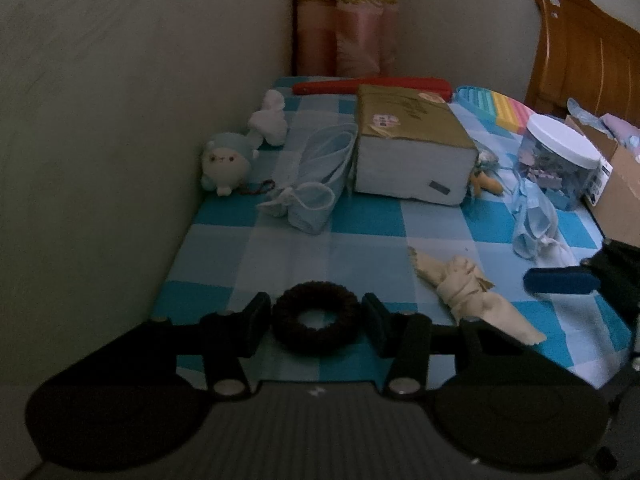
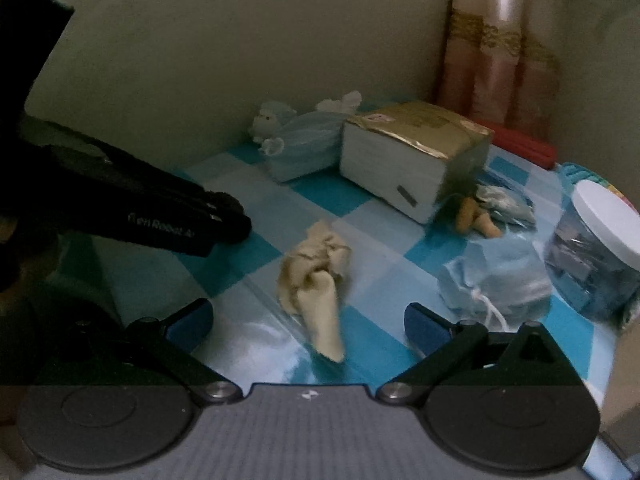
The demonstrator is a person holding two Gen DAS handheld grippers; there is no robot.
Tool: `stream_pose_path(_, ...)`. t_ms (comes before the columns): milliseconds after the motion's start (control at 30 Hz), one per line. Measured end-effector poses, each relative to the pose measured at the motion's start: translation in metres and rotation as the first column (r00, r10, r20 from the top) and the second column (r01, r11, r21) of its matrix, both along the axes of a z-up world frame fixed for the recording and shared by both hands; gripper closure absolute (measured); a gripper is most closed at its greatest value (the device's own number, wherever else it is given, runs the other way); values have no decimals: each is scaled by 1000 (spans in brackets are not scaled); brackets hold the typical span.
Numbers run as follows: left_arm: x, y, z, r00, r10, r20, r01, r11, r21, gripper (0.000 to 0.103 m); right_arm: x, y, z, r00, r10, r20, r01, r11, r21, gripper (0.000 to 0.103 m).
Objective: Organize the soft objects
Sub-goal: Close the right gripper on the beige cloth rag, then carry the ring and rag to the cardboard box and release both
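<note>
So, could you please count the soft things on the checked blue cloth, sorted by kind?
Plush toys: 2, the pale round-headed plush animal and the small orange plush figure.
Light blue mesh drawstring pouches: 2.
Knotted beige cloths: 1.
Dark fuzzy ring-shaped hair ties: 1.
White fluffy items: 1.
Total: 7

"Gen Robot.AI" — white lettering — on left hand-held gripper (image 2: 236, 220)

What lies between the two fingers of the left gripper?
In the left wrist view, a dark, fuzzy ring-shaped hair scrunchie lies on the blue checked cloth between the left gripper's fingers, which flank its two sides.
</note>
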State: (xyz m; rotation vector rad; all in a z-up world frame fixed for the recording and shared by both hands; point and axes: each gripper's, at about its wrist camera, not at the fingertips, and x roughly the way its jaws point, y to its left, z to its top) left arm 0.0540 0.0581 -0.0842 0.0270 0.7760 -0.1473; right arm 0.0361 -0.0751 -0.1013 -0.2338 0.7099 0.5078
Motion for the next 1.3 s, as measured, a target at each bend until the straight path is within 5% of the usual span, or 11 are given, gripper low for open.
stream_pose_path(200,1,2,0,1000,4,1,-4,1000,-8,54,10,7,-1,1000,25,6,-25,1000,16,4)
stream_pose_path(800,1,4,0,1000,21,-2,-21,1000,-15,54,17,8,8,1000,-3,21,3,1000,6,65)
stream_pose_path(1300,-9,-6,15,999,-41,-10,42,999,27,62,-1,-10,32,998,-23,52,23,1000,4,67)
